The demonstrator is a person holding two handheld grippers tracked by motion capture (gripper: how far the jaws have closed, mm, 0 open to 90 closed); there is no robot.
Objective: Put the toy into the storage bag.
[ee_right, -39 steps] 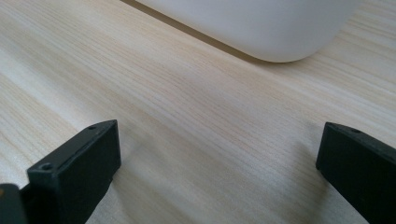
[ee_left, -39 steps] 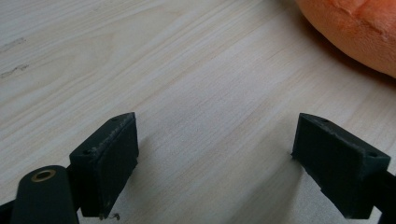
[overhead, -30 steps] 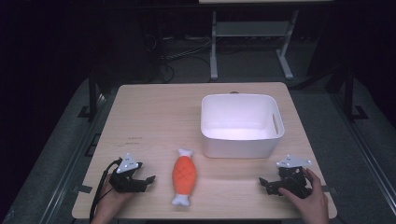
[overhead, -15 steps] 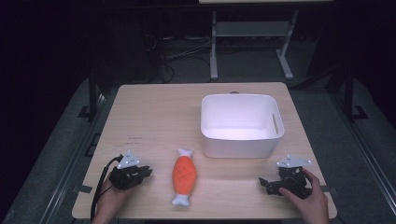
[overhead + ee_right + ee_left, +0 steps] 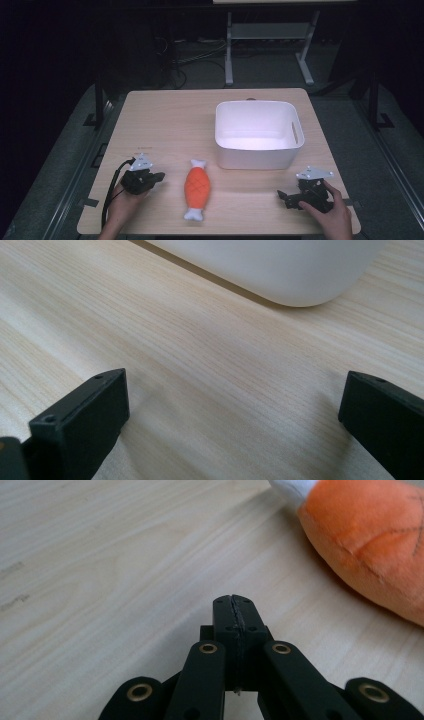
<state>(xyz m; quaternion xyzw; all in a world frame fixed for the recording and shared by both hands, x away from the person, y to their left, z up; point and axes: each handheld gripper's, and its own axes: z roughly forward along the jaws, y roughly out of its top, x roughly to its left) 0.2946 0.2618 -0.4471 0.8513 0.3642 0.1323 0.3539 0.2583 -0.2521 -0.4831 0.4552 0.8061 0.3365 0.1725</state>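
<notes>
Resting on the wooden table are one orange plush drumstick toy and one white bin, set apart from each other. Two grippers sit near the front edge: the left gripper, just beside the toy, has its jaws pressed together. The right gripper, in front of the bin, has its jaws spread wide on nothing.

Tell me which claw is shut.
The left claw, beside the orange toy: its jaws are pressed together. The right claw, near the white bin, gapes wide.

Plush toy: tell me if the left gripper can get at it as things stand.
Probably yes. The left gripper sits just beside the plush toy with only bare table between them. Its jaws are shut, though, so they would have to open first.
</notes>
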